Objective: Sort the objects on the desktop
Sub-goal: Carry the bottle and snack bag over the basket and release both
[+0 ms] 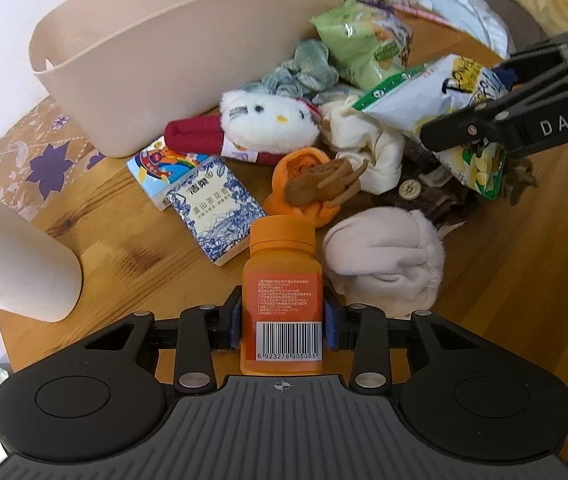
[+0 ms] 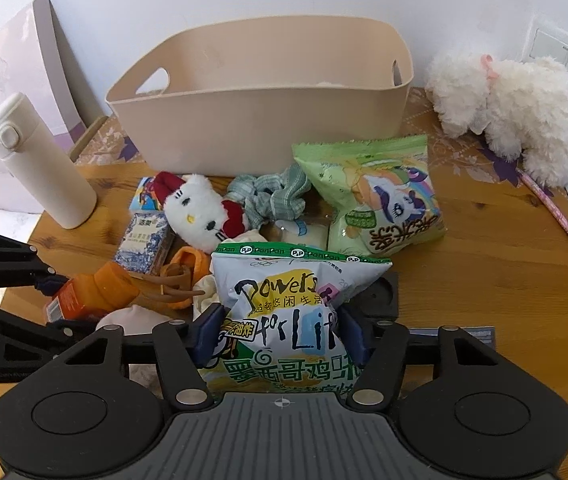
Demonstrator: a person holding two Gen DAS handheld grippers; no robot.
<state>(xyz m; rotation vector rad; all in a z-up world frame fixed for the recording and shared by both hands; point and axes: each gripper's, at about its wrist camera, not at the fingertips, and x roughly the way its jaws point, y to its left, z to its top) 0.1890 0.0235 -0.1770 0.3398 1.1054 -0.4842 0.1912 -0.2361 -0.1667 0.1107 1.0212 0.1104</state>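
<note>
Orange bottle (image 1: 282,294) sits clamped in left claw (image 1: 282,322), cap pointing toward the pile, lifted just above the wooden table (image 1: 131,248). Right claw (image 2: 279,334) grips a white-green chip bag (image 2: 292,312) mid-body, held over the clutter. Beige bin (image 2: 259,132) stands at back of table w/ cat plush (image 2: 199,212), green snack bag (image 2: 376,196), striped scrunchie (image 2: 271,196) & tissue packs (image 2: 143,244) in front. Cream flask (image 2: 37,160) upright at left.
</note>
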